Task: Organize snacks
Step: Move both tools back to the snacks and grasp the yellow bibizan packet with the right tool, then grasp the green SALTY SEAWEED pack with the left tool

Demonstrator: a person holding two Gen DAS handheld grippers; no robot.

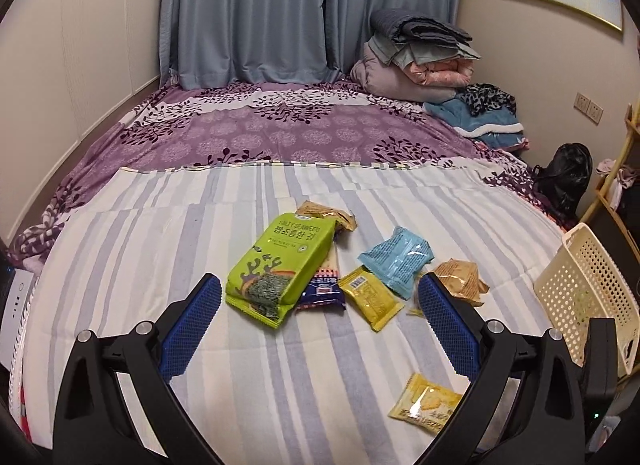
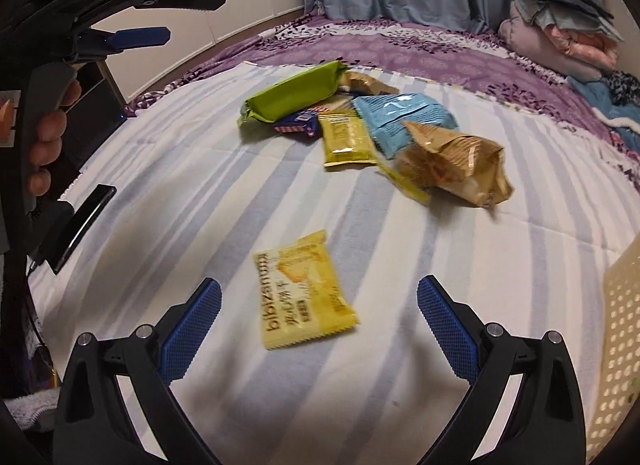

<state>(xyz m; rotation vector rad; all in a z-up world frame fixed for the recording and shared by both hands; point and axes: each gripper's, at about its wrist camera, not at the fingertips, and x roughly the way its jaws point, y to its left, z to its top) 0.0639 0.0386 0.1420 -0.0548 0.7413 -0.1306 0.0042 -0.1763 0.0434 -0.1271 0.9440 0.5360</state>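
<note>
A heap of snack packets lies on the striped sheet: a green seaweed bag (image 1: pixel 278 265) (image 2: pixel 292 95), a dark blue bar (image 1: pixel 322 291), a small yellow packet (image 1: pixel 372 297) (image 2: pixel 346 139), a light blue packet (image 1: pixel 396 259) (image 2: pixel 404 117) and crinkled gold bags (image 1: pixel 460 279) (image 2: pixel 456 163). A lone yellow biscuit packet (image 1: pixel 426 403) (image 2: pixel 306 291) lies nearer. My left gripper (image 1: pixel 320 297) hovers open just short of the heap, empty. My right gripper (image 2: pixel 318 301) is open above the biscuit packet, which sits between its blue pads without touching them.
A cream perforated basket (image 1: pixel 588 293) (image 2: pixel 618 349) stands at the bed's right edge. Folded blankets (image 1: pixel 416 57) and clothes (image 1: pixel 480 113) are piled at the far right corner. A hand (image 2: pixel 48 133) holds the left gripper's handle at the right wrist view's left edge.
</note>
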